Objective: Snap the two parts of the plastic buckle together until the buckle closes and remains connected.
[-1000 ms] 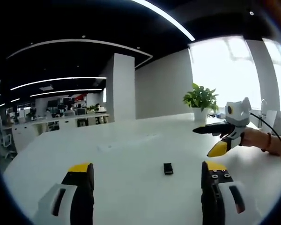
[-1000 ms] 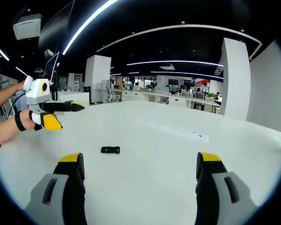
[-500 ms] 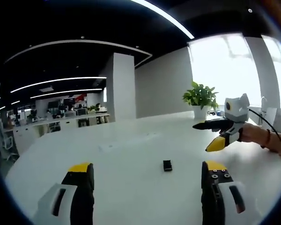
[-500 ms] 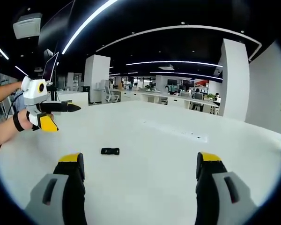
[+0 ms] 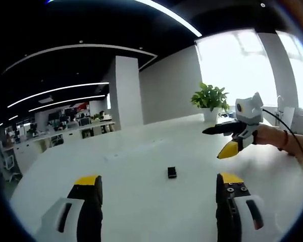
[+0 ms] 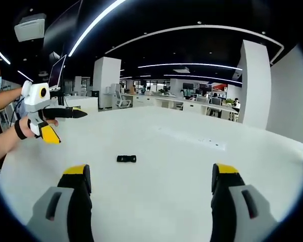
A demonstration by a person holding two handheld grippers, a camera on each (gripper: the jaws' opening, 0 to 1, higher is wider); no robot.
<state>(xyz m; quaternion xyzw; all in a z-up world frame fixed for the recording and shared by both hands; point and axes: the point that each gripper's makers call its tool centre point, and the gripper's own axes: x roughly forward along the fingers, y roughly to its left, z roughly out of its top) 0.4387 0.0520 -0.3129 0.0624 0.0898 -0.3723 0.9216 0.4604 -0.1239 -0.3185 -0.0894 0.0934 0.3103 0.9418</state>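
Left gripper view: the left gripper [image 5: 155,194] rises from the bottom with its two yellow-tipped black jaws spread wide and nothing between them. It hangs above a large white table [image 5: 126,161]. The black plastic buckle [image 5: 172,172] lies flat on the table, out in the middle of the surface, well away from every edge, ahead of the jaws and a little toward the right jaw. It looks like one small dark piece; whether its two parts are locked is too small to tell. At right the right gripper [image 5: 218,141] comes in, held by a hand [image 5: 269,137] with a dark band on the wrist. Its jaws are parted, one dark tip pointing left, one yellow tip angled down, nothing in them. It is above the table, well apart from the buckle. A potted plant [image 5: 208,100] stands at the far edge of the table, by a bright window.

Right gripper view: the right gripper [image 6: 149,194] shows its own two jaws wide apart, empty, above the same table [image 6: 192,166]. The buckle [image 6: 126,159] lies lengthwise across the view, mid-table, ahead of the jaws and nearer the left jaw, touching neither. At left the left gripper [image 6: 66,125] is held in a hand [image 6: 31,127] with a dark wrist strap, jaws apart and empty, above the table near its left edge, well apart from the buckle. Office desks and ceiling light strips sit in the background.
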